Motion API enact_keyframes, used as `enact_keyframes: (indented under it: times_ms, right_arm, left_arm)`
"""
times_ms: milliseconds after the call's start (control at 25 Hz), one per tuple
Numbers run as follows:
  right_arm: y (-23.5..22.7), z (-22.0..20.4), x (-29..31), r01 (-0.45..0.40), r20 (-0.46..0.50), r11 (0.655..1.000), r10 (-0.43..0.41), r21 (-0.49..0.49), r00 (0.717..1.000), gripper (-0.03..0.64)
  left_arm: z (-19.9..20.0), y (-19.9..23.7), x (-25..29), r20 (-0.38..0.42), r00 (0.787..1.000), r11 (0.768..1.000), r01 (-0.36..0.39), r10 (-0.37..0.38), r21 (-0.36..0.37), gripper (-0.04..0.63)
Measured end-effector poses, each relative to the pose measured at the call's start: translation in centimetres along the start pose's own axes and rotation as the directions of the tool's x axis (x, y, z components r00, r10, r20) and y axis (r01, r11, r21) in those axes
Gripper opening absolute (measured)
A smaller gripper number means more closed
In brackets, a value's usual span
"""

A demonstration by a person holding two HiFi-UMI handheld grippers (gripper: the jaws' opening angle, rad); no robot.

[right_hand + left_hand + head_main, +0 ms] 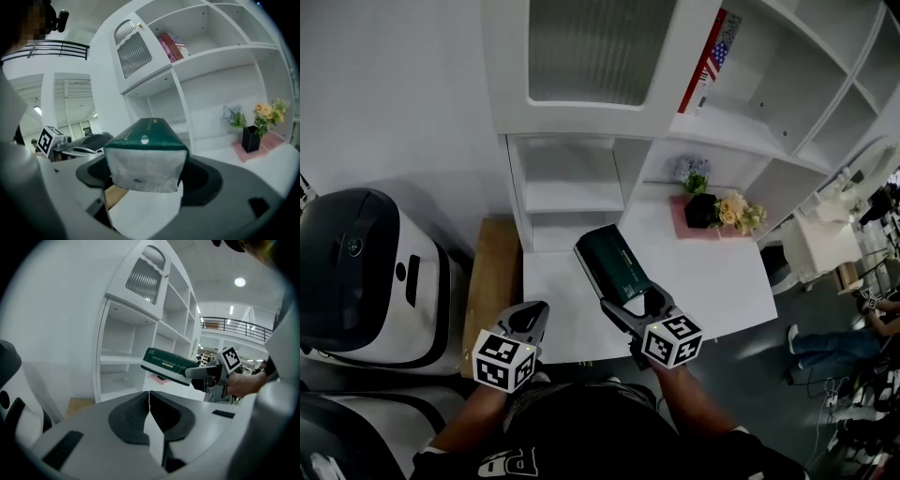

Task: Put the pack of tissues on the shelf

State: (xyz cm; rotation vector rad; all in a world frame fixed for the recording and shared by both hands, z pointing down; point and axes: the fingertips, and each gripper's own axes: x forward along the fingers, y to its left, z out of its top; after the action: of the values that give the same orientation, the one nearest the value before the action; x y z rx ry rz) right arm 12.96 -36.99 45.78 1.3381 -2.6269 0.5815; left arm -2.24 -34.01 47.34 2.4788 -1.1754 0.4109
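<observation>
Now the right gripper's (628, 302) jaws clamp the tissue pack's (612, 262) near end, so it may droop and clip the shelf (565, 195); the left gripper's (534, 317) jaws are together, empty.

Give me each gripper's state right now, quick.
Left gripper: closed, holding nothing.
Right gripper: closed on the pack of tissues.

The pack (612, 262) is dark green, its end white. The shelf (581, 197) is white, the mat (680, 223) pink, the vase (701, 210) black.
</observation>
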Motion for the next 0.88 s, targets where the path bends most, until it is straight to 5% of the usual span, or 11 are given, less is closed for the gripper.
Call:
enact_keyframes:
  times_ms: [880]
  right_arm:
    - [-2.7,7.3,10.3,0.174,0.028,0.977,-0.172,-0.121,0.985,0.442]
  left_arm:
    - [-0.9,8.7,-4.0,0.033,0.998,0.996,-0.053,0.055,-0.077,0.017]
